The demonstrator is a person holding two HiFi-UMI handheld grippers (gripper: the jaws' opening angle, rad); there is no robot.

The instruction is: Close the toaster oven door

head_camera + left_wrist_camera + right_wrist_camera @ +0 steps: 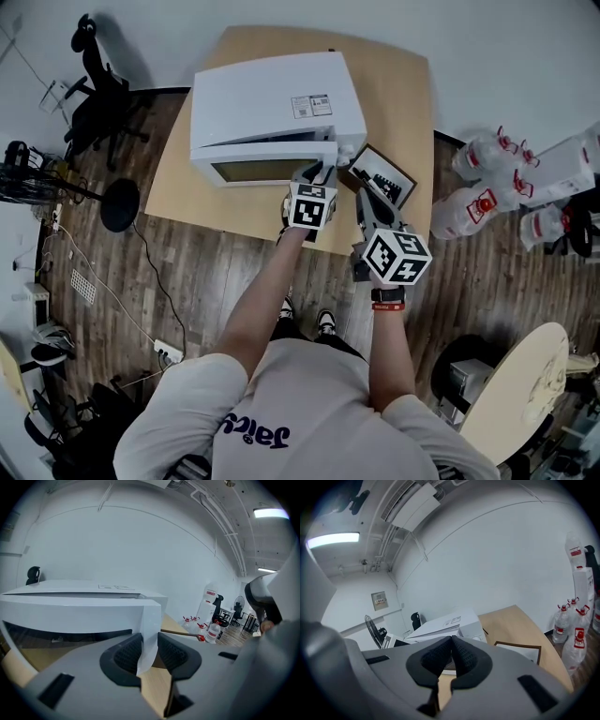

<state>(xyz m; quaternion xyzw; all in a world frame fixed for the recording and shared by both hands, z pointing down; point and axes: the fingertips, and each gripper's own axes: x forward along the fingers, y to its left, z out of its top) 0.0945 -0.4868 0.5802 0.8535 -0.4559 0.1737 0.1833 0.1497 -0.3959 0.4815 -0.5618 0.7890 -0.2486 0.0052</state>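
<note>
Your left tool (149, 646) seems clamped on the free corner of the toaster oven door (79, 613), a stiff hinged panel likely swinging lightly; your right tool (451, 651) is closed, empty.

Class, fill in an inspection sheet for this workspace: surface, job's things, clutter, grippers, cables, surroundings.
Surface: light wooden table on a dark plank floor.
Job's things: white toaster oven on the table; its door is ajar, not closed.
Clutter: picture frame lying flat beside the oven.
Grippers: left gripper clamps the door's right corner; right gripper shut, nothing between its jaws.
Cables: cable runs across the floor to a power strip.
Surroundings: water bottles on the floor, office chair, round table.
</note>
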